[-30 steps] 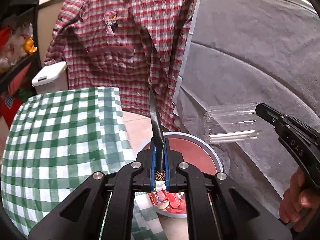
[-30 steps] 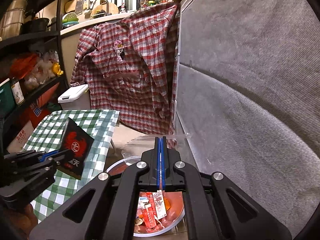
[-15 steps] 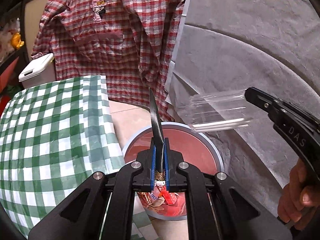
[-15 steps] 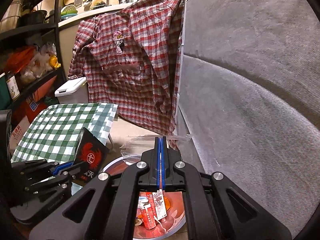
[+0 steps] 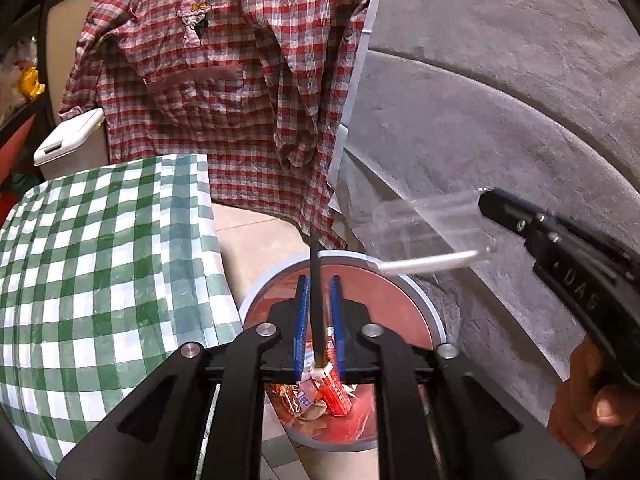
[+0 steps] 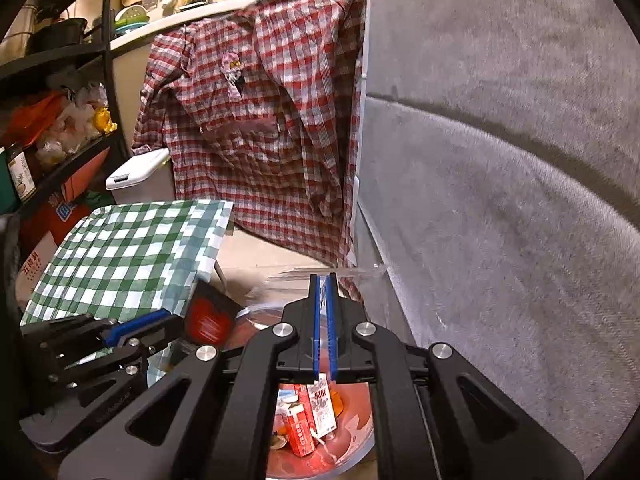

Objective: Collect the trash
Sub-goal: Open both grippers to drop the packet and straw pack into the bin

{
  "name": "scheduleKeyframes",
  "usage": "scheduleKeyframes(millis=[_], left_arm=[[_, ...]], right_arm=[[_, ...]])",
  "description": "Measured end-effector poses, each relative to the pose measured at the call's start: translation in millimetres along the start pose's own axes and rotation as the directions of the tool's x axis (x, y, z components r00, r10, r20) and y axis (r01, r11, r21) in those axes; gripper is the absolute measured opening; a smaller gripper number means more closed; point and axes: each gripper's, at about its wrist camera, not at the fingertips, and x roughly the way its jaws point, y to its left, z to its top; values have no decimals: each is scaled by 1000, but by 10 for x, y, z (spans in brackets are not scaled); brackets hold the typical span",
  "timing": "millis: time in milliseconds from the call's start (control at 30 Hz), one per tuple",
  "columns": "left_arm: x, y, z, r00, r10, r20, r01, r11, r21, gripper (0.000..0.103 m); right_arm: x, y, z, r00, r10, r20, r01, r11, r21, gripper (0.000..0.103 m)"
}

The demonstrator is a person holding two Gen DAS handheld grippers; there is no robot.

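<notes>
Both jaws have just been parting: left gripper (image 5: pixel 319 304) and right gripper (image 6: pixel 325 312) angle downward.

"DAS" shows on the right gripper (image 5: pixel 486 206). A white carton (image 6: pixel 322 404) in the bin (image 6: pixel 360 446) reads "1926". The cardboard box's (image 6: pixel 34 264) Chinese characters are too small to read.

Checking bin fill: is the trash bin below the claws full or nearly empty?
Partly filled: red cartons and wrappers lie low inside the bin, its red liner bare above them.

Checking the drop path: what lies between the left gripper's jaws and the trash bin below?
Only the black card, loose between them; the bin sits directly below, per the left wrist view.
</notes>
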Motion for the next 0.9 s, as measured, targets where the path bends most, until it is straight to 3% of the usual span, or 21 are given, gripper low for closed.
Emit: scheduleKeyframes(millis=[67, 133, 333, 533, 667, 800, 900], left_arm=[[-29, 11, 19, 1000, -1, 16, 1, 1000, -4, 33], [-64, 34, 36, 1000, 2, 24, -2, 1000, -11, 36], [-298, 100, 32, 999, -1, 49, 3, 999, -37, 39], [-643, 70, -166, 994, 45, 97, -47, 999, 12, 58], [-874, 173, -303, 989, 58, 136, -59, 998, -1, 74], [-963, 271, -417, 985, 68, 157, -71, 997, 11, 79], [-927, 311, -481, 987, 66, 148, -69, 997, 16, 81]], right_arm=[[4, -16, -7, 1000, -7, -6, 7, 1000, 11, 28], [-16, -37, -6, 1000, -15, 1, 15, 1000, 22, 42], [-144, -43, -20, 1000, -19, 16, 18, 999, 42, 49], [-464, -61, -72, 997, -43, 69, 37, 995, 92, 67], [-741, -18, -283, 989, -105, 108, 92, 988, 125, 81], [-920, 30, -538, 976, -177, 128, 159, 977, 141, 88], [-953, 42, -749, 973, -209, 93, 191, 966, 173, 89]])
